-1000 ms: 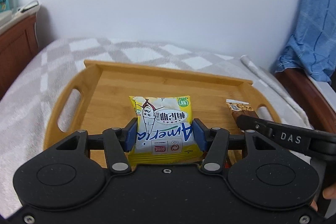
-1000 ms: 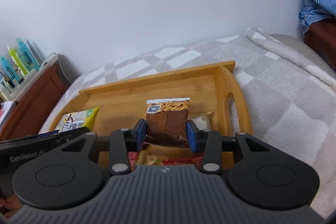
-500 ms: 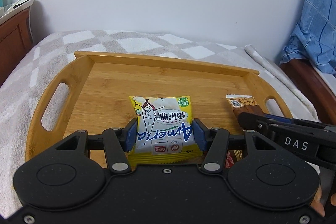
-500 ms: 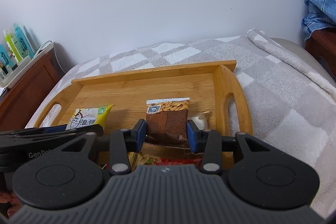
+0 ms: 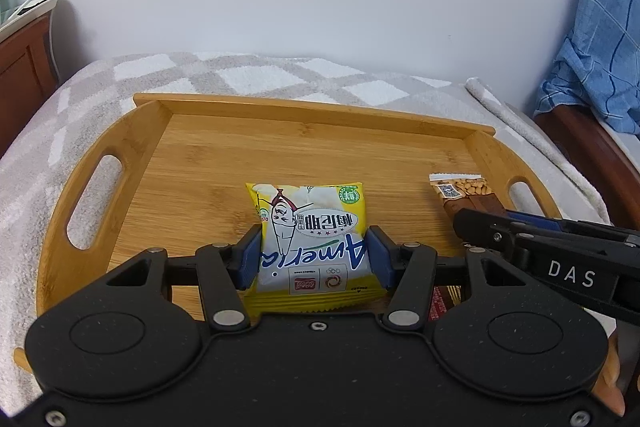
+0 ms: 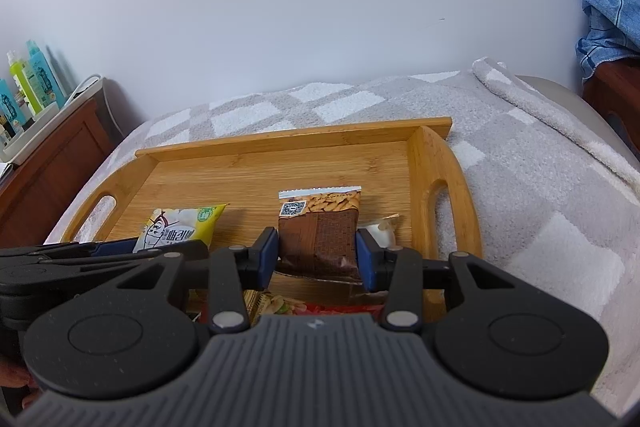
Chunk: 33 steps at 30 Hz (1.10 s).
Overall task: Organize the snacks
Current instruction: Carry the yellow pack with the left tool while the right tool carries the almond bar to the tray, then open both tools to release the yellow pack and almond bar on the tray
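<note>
Left hand-held gripper (image 5: 313,257) clamped the yellow snack packet (image 5: 310,239) over the bamboo tray (image 5: 304,107) centre; right hand-held gripper (image 6: 316,253) clenched the brown peanut bar (image 6: 318,231) toward three o'clock. Best lowered flat, packets apart, before letting go.

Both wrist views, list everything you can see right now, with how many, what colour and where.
Wooden tray: one, light bamboo, on the blanket.
Yellow snack packet: one, yellow and white, over the tray's middle, clamped in the left gripper.
Brown peanut packet: one, brown, over the tray's right part, clamped in the right gripper.
Small white packet: one, white, on the tray near its right handle.
Red snack packets: number unclear, red, at the tray's near edge, mostly hidden.
Blanket: one, grey and white checks.
Blue cloth: one, hanging right.
Bottles: several, green and teal, far left.
Left gripper: one, black, blue pads.
Right gripper: one, black, blue pads.
</note>
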Motion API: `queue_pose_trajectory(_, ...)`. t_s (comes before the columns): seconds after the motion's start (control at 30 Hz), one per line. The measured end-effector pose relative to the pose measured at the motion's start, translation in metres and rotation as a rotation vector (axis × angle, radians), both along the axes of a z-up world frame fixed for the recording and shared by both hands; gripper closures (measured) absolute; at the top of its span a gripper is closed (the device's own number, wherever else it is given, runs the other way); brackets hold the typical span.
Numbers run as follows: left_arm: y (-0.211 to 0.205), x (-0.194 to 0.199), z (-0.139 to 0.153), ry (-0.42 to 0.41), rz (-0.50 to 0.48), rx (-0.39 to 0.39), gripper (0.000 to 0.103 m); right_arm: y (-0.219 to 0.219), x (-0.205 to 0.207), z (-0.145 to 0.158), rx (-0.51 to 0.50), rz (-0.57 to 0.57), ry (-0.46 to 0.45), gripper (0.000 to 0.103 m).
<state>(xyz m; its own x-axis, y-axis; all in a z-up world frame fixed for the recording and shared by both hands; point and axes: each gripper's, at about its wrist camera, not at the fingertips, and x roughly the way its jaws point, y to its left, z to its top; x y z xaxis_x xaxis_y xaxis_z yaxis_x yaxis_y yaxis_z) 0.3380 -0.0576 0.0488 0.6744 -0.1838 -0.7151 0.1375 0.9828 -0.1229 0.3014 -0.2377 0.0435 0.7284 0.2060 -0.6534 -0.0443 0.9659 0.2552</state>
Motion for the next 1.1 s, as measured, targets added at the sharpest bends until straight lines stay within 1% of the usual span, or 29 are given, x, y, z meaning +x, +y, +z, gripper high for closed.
queue_pose_trajectory(0.27, -0.003, 0.001, -0.004, 0.005, -0.008, 0.006, 0.051, -0.001, 0.0, 0.0, 0.006, -0.003, 0.0, 0.057)
queue_pose_trajectory(0.43, -0.006, -0.001, -0.005, 0.007, -0.008, 0.024, 0.05, -0.002, 0.0, 0.001, 0.014, -0.004, 0.0, 0.057)
queue_pose_trajectory(0.53, -0.005, -0.003, -0.004, 0.008, 0.0, 0.023, 0.049, -0.003, -0.001, 0.003, 0.018, -0.005, -0.005, 0.055)
queue_pose_trajectory(0.63, -0.004, -0.007, -0.001, 0.0, 0.002, 0.028, 0.038, -0.004, -0.004, 0.006, 0.02, -0.01, -0.014, 0.053)
queue_pose_trajectory(0.67, -0.004, -0.009, 0.001, -0.006, 0.002, 0.034, 0.034, -0.005, -0.005, 0.007, 0.022, -0.011, -0.016, 0.052)
queue_pose_trajectory(0.7, -0.004, -0.01, 0.003, -0.011, 0.0, 0.039, 0.032, -0.005, -0.006, 0.008, 0.023, -0.013, -0.019, 0.049)
queue_pose_trajectory(0.77, -0.004, -0.015, 0.007, -0.013, -0.003, 0.051, 0.03, -0.006, -0.008, 0.01, 0.022, -0.019, -0.025, 0.047)
queue_pose_trajectory(0.83, -0.003, -0.021, 0.01, -0.016, -0.008, 0.06, 0.03, -0.008, -0.01, 0.012, 0.02, -0.023, -0.032, 0.041)
queue_pose_trajectory(0.97, 0.001, -0.038, 0.019, -0.028, -0.014, 0.057, 0.025, -0.011, -0.019, 0.017, 0.027, -0.037, -0.047, 0.041)
queue_pose_trajectory(1.1, 0.009, -0.056, 0.023, -0.025, -0.014, 0.047, 0.024, -0.012, -0.035, 0.019, 0.023, -0.042, -0.051, 0.038)
